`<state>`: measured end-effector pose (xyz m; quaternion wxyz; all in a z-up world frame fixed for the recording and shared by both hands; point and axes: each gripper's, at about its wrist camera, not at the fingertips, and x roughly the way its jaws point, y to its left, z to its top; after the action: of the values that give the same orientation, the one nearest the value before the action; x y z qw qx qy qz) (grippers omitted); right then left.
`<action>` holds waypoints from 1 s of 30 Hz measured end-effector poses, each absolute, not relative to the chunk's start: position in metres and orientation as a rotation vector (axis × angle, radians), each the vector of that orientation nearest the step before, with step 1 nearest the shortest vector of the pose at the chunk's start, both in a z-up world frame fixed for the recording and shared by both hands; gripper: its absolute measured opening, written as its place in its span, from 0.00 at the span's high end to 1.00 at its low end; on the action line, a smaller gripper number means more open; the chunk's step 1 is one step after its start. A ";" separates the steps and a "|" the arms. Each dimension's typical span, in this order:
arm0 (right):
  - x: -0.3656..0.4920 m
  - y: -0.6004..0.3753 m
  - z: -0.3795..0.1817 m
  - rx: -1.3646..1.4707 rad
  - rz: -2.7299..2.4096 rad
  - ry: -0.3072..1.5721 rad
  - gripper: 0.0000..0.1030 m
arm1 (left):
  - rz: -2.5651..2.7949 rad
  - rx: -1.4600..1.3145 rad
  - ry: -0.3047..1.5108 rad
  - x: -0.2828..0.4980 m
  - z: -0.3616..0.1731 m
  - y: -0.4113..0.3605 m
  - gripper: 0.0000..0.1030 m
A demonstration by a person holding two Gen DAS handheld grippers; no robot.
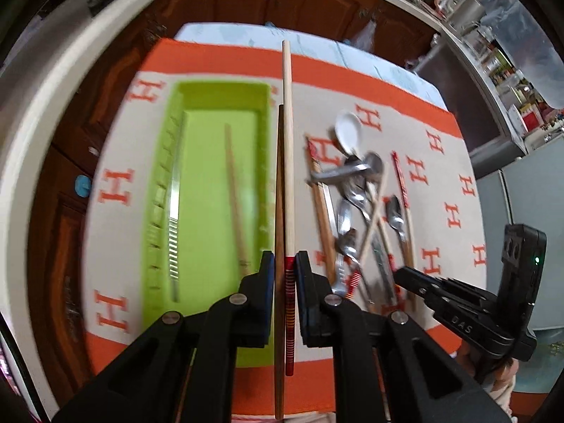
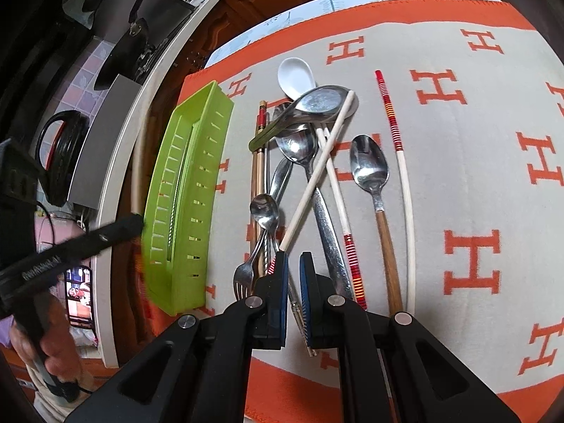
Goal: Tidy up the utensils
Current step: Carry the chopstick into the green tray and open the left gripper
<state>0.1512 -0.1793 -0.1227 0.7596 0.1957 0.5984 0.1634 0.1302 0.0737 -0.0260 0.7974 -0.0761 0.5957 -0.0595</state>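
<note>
The green tray [image 1: 218, 98] lies on the orange-bordered cloth [image 1: 352, 70] left of the utensil heap [image 1: 356, 204], and the left gripper [image 1: 284, 264], clamped on two chopsticks [image 1: 287, 141], holds them just right of it; by my reckoning this is the carry step, and next they must go over the rim and be released beside the lone chopstick [image 1: 235, 194]. Only the right wrist view shows the right gripper [image 2: 293, 264] nearly closed over the heap, a thin metal rod between its jaws, though I cannot tell if it is gripped.

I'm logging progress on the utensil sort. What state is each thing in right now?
left gripper: shut on two chopsticks, lifted.
Pale chopstick: held, red-banded end in the jaws.
Dark chopstick: held alongside it.
Green tray: upright, one chopstick lying inside.
right gripper: shut, holding nothing clearly.
White spoon: on the cloth, bowl up.
Utensil pile: unsorted, crossed over each other.
</note>
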 end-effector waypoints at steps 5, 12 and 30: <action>0.150 -0.172 -0.120 0.397 0.350 1.306 0.93 | -0.056 -0.136 1.225 0.136 -0.023 0.100 0.91; 0.149 -0.168 -0.111 0.361 0.325 1.292 0.93 | 0.001 -0.129 1.119 0.150 -0.019 0.119 0.91; 0.156 -0.159 -0.115 0.337 0.264 1.313 0.91 | -0.017 -0.026 1.221 0.154 -0.091 0.113 0.83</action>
<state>0.1563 -0.1594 -0.1149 0.7710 0.1556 0.6054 0.1218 0.1542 0.1128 -0.0911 0.8193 -0.0123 0.5732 -0.0079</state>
